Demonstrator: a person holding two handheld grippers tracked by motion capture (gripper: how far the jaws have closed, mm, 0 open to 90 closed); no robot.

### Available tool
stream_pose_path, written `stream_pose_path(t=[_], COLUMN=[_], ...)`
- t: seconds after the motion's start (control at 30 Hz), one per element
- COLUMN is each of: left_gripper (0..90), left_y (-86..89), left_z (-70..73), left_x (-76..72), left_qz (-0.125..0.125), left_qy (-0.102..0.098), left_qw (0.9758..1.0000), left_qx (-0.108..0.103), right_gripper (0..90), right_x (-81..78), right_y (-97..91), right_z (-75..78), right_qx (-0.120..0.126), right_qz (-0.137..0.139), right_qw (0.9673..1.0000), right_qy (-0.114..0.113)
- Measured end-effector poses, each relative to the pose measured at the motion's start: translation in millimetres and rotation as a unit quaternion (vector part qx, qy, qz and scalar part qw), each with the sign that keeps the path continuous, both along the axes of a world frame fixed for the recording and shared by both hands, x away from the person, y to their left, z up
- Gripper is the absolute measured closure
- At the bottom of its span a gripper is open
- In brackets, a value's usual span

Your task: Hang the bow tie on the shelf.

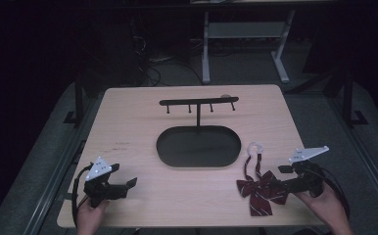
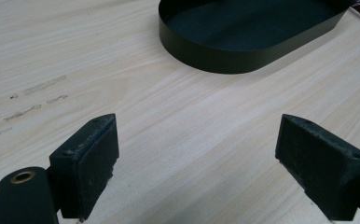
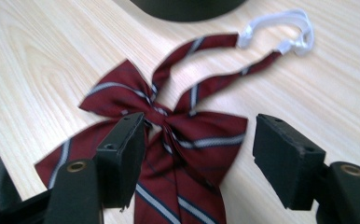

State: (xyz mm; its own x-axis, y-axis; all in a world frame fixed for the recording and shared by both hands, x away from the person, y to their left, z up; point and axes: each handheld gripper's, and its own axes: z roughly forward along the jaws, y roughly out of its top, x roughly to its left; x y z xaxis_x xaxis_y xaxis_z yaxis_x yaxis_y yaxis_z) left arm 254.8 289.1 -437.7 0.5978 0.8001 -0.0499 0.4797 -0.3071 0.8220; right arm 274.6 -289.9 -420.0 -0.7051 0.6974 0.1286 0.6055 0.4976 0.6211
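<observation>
The right gripper point(image 3: 199, 154) hangs with fingers wide astride the striped bow tie point(image 3: 169, 140) near the worktop's point(image 1: 128, 127) front right – likely pre-grasp, needing descent and closure – while the left gripper point(image 2: 197, 163), equally wide, holds nothing.

- A pale wooden worktop point(image 1: 128, 127) with long grain lines lies under both pairs of jaws; faint dark scuff marks point(image 2: 33, 100) sit ahead and to the left of the left jaws.
- A black oval tray point(image 2: 243, 42) with a low wall rests on the worktop, ahead of the left jaws and a little to their right.
- A black stand with a crossbar and small hooks point(image 1: 198, 104) rises from the tray's far edge.
- A grey floor point(image 1: 45, 147) surrounds the worktop, with white desk legs point(image 1: 205, 49) and cables point(image 1: 150, 63) beyond.
</observation>
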Motion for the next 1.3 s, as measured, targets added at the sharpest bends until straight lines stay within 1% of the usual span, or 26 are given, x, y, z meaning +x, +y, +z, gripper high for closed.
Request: stream_pose_path(t=[0.07, 0.17, 0.2, 0.27, 0.37, 0.4, 0.47, 0.5, 0.57, 0.6, 0.63, 0.7, 0.73, 0.9, 0.97, 1.0, 1.03, 1.2, 1.23, 1.27, 1.3], left_gripper=[13.1, 13.1, 13.1, 13.0, 13.1, 13.1, 13.0, 13.1, 13.1, 13.1, 13.1, 13.1, 13.0, 13.1, 13.1, 13.1, 13.1, 13.1, 13.1, 13.1, 13.1], left_y=[-0.2, 0.1, 0.6, 1.0, 2.3, 2.3, 2.6, 2.8, 2.2, 2.2, 1.7, 1.7, 2.4, 3.0, 2.9, 2.9, 2.9, 2.2, 1.7, 1.7, 1.7], left_z=[0.3, 0.3, 0.4, 0.4, 1.3, 1.3, 1.9, 1.9, 1.7, 1.7, 1.9, 2.1, 2.3, 2.3, 2.5, 2.5, 2.5, 2.1, 1.8, 1.8, 1.8], left_x=[-0.5, -0.5, -0.5, -0.3, -0.9, -0.9, -1.2, -1.0, -1.0, -1.0, -1.2, -1.3, -1.2, -0.9, -1.2, -1.2, -1.1, -0.8, -0.9, -0.9, -0.9], left_qz=[-0.001, 0.0, 0.001, 0.001, 0.002, 0.002, 0.003, 0.002, 0.002, 0.002, 0.001, 0.001, -0.001, 0.003, 0.003, 0.003, 0.003, 0.003, 0.003, 0.002, 0.002], left_qy=[-0.002, -0.002, -0.001, -0.002, -0.005, -0.005, -0.007, -0.006, -0.006, -0.006, -0.006, -0.007, -0.006, -0.006, -0.006, -0.006, -0.006, -0.006, -0.005, -0.005, -0.005], left_qw=[1.0, 1.0, 1.0, 1.0, 1.0, 1.0, 1.0, 1.0, 1.0, 1.0, 1.0, 1.0, 1.0, 1.0, 1.0, 1.0, 1.0, 1.0, 1.0, 1.0, 1.0], left_qx=[0.0, 0.001, 0.001, 0.001, -0.001, -0.001, -0.003, -0.001, -0.003, -0.003, -0.002, -0.002, 0.002, -0.001, -0.002, -0.002, -0.004, -0.004, -0.005, -0.004, -0.004], right_gripper=[34.1, 34.4, 34.5, 34.6, 35.1, 35.7, 36.0, 36.6, 37.4, 37.4, 37.9, 38.7, 38.9, 39.5, 39.7, 39.7, 39.9, 40.2, 41.3, 41.4, 41.4], right_x=[1.8, 4.7, 8.9, 10.6, 19.0, 20.4, 21.9, 26.3, 30.4, 30.4, 36.6, 42.1, 45.3, 61.1, 66.4, 66.4, 70.6, 77.7, 83.3, 85.5, 88.4], right_y=[4.4, 8.6, 13.0, 14.6, 23.7, 24.9, 26.6, 30.1, 32.3, 32.3, 34.5, 36.1, 37.3, 40.8, 41.0, 41.0, 41.5, 42.1, 43.3, 43.5, 43.9], right_z=[2.9, 5.7, 8.3, 9.0, 15.1, 16.2, 18.1, 21.8, 24.6, 24.6, 27.9, 29.4, 30.2, 33.6, 33.8, 33.8, 34.5, 35.7, 34.3, 33.1, 31.4], right_qx=[-0.006, -0.008, -0.008, -0.008, -0.014, -0.014, -0.015, -0.019, -0.023, -0.023, -0.025, -0.025, -0.028, -0.037, -0.038, -0.038, -0.042, -0.044, -0.048, -0.05, -0.053], right_qz=[0.008, 0.014, 0.023, 0.026, 0.038, 0.041, 0.042, 0.042, 0.045, 0.045, 0.041, 0.043, 0.041, 0.038, 0.04, 0.04, 0.036, 0.031, 0.025, 0.025, 0.022], right_qw=[0.9999, 0.9999, 0.9997, 0.9996, 0.9992, 0.9991, 0.999, 0.9989, 0.9987, 0.9987, 0.9988, 0.9988, 0.9988, 0.9986, 0.9984, 0.9984, 0.9984, 0.9983, 0.9981, 0.998, 0.9977], right_qy=[-0.004, -0.004, -0.005, -0.005, -0.003, -0.006, -0.006, -0.005, -0.005, -0.005, -0.003, 0.001, 0.003, 0.011, 0.012, 0.012, 0.017, 0.024, 0.03, 0.031, 0.036])
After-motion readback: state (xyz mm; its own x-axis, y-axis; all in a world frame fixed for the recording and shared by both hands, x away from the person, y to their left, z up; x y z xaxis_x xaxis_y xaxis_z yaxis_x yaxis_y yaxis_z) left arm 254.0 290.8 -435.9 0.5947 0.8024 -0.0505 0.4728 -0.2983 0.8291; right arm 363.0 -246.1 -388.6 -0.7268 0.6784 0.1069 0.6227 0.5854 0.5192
